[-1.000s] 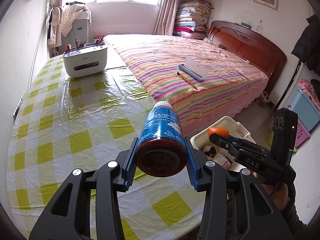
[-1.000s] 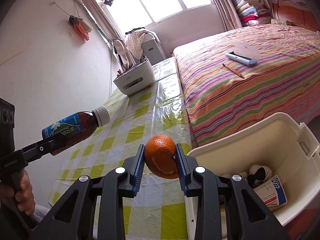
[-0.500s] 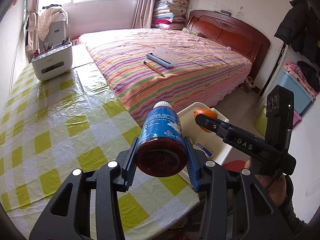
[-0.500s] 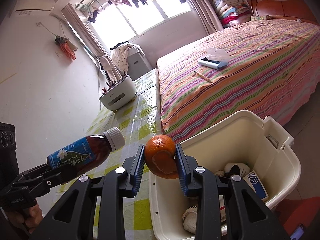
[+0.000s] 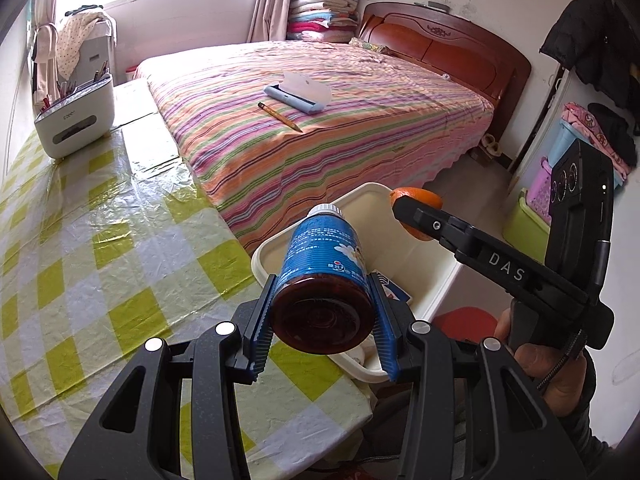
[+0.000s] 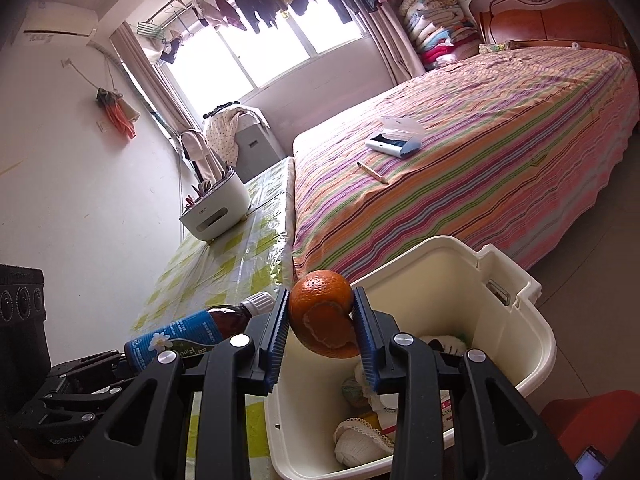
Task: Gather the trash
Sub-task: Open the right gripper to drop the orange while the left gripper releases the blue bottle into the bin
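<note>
My left gripper [image 5: 322, 322] is shut on a brown bottle with a blue label and white cap [image 5: 324, 264], held level over the table edge beside the white trash bin [image 5: 276, 246]. The bottle also shows in the right wrist view [image 6: 188, 336]. My right gripper [image 6: 322, 322] is shut on an orange peel [image 6: 322, 314] and holds it above the open bin [image 6: 516, 320], which holds crumpled paper and a small box. The peel also shows in the left wrist view [image 5: 418, 200], above the bin's far side.
The table with a yellow-checked plastic cover [image 5: 100, 248] carries a white organizer with pens [image 5: 76, 120]. A striped bed [image 5: 340, 120] with a pencil and a blue case lies beyond. A red stool [image 5: 466, 320] stands by the bin.
Both grippers have moved right, away from the table. The orange peel is now over the bin opening, and the bottle is at the table edge beside the bin.
</note>
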Motion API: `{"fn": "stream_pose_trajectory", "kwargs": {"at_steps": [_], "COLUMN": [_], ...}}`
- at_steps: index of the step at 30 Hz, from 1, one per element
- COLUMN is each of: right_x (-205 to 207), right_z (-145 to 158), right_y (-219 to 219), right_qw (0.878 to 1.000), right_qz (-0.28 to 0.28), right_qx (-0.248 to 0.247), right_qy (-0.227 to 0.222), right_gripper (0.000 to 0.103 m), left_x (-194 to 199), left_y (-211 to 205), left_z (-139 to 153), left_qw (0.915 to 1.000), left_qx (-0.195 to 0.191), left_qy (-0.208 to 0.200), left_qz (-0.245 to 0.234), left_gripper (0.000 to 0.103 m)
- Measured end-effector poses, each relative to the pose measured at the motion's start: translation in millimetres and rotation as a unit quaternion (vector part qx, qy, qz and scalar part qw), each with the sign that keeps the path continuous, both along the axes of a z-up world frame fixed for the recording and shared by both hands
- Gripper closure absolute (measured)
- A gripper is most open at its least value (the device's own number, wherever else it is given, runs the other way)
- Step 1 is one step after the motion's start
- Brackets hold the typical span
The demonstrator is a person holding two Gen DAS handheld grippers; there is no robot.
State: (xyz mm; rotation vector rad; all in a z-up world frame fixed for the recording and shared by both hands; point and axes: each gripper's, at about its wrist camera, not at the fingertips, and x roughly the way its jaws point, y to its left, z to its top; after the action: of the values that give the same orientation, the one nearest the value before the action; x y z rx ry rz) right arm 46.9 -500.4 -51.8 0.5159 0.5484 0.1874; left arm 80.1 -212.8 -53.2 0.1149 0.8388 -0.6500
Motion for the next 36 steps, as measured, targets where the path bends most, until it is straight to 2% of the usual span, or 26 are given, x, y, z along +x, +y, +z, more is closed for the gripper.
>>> {"fn": "stream_pose_trajectory", "kwargs": {"at_steps": [8, 13, 33, 34, 35, 36], "right_x": [-1.6, -3.5, -14.6, -15.6, -16.6, -17.3], "right_z": [-0.2, 0.2, -2.9, -2.6, -2.7, -2.4], "right_y": [-6.2, -9.7, -39.0, -40.1, -41.0, -41.7], "right_qw": [1.000, 1.000, 0.994, 0.994, 0.994, 0.993], "right_qz": [-0.003, -0.012, -0.071, -0.074, -0.077, -0.079], "right_qx": [0.007, 0.016, 0.077, 0.079, 0.080, 0.080], "right_qy": [-0.007, -0.015, -0.024, -0.025, -0.026, -0.026], "right_gripper": [0.063, 0.050, 0.049, 0.049, 0.049, 0.049], "left_x": [2.7, 4.7, 15.1, 16.0, 16.0, 15.2], "left_y": [-7.5, -11.9, -59.2, -61.4, -62.2, -62.3], "left_z": [-8.5, -10.9, -16.8, -17.4, -17.6, -16.7], "left_qw": [0.9999, 0.9999, 0.9990, 0.9989, 0.9990, 0.9992], "left_qx": [0.009, 0.012, 0.036, 0.039, 0.040, 0.039], "left_qy": [0.006, 0.008, 0.014, 0.013, 0.008, -0.002], "left_qz": [-0.003, -0.005, -0.024, -0.021, -0.016, -0.008], "left_gripper": [0.061, 0.061, 0.060, 0.053, 0.038, 0.030]}}
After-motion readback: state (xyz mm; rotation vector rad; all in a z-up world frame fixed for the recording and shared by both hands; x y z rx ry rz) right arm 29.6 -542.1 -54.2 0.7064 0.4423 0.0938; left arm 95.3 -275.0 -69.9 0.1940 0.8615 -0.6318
